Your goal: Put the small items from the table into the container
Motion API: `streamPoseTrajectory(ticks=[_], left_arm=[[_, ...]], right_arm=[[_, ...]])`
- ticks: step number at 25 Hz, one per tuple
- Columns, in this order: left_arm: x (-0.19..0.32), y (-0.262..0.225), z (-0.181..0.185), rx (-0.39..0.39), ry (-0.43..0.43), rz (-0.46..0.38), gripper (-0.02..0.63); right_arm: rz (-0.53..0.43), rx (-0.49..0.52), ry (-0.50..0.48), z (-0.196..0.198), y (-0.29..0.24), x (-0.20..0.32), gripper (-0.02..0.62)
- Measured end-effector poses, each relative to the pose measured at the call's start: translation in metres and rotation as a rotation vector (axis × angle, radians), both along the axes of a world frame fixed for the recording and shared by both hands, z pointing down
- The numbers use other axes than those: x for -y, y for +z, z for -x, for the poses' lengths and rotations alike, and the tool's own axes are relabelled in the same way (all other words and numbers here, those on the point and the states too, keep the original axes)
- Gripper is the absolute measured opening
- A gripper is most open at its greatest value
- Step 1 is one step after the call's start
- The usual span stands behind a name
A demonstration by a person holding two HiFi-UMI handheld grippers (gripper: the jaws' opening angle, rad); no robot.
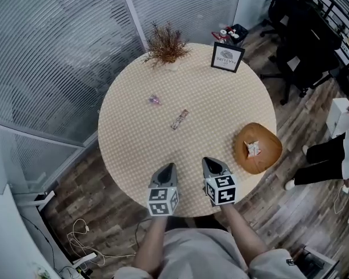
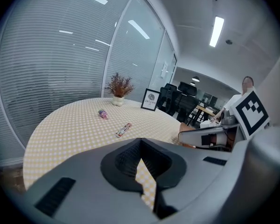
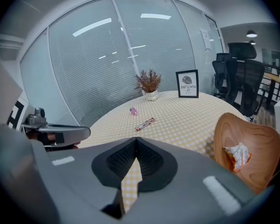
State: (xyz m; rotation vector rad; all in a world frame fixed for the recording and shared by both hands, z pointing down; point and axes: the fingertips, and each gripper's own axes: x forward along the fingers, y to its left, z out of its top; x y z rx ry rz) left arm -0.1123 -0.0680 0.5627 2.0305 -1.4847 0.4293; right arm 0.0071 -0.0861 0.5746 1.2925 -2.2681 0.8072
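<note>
A round table [image 1: 134, 138] with a checked yellow cloth carries a long snack wrapper [image 1: 179, 119] [image 2: 123, 130] [image 3: 145, 123] near its middle and a small pink wrapped sweet [image 1: 155, 100] [image 2: 102, 113] [image 3: 133, 110] further left. A brown wooden bowl [image 1: 266, 150] [image 3: 261, 143] at the right edge holds a crumpled white-and-orange packet [image 1: 253, 149] [image 3: 236, 154]. My left gripper [image 1: 170, 167] [image 2: 140, 158] and right gripper [image 1: 208, 162] [image 3: 136, 155] hover side by side over the near edge, both shut with nothing between the jaws.
A dried plant in a small pot [image 1: 166, 46] and a framed sign [image 1: 227, 57] stand at the table's far side. Glass walls with blinds lie behind. Black office chairs [image 1: 305, 34] and a standing person's legs [image 1: 328, 158] are to the right.
</note>
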Motion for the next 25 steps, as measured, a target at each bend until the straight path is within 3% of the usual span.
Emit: streamPoseTrajectory(ticks=[3,11,18,25], left_arm=[[0.012,0.004,0.015,0.000,0.028,0.001,0.005],[0.084,0.032,0.021,0.093,0.222,0.006,0.018],[0.146,0.070,0.005,0.123,0.347,0.044,0.141],[0.192,0.114,-0.009,0.195,0.462,0.130,0.161]], right_arm=[[-0.003,0.006,-0.010,0.022,-0.008,0.006,0.002],[-0.016,-0.003,0.049,0.047,-0.019,0.026,0.002],[0.030,-0.039,0.177,0.025,-0.008,0.023,0.002],[0.062,-0.051,0.296,0.004,-0.002,0.019,0.002]])
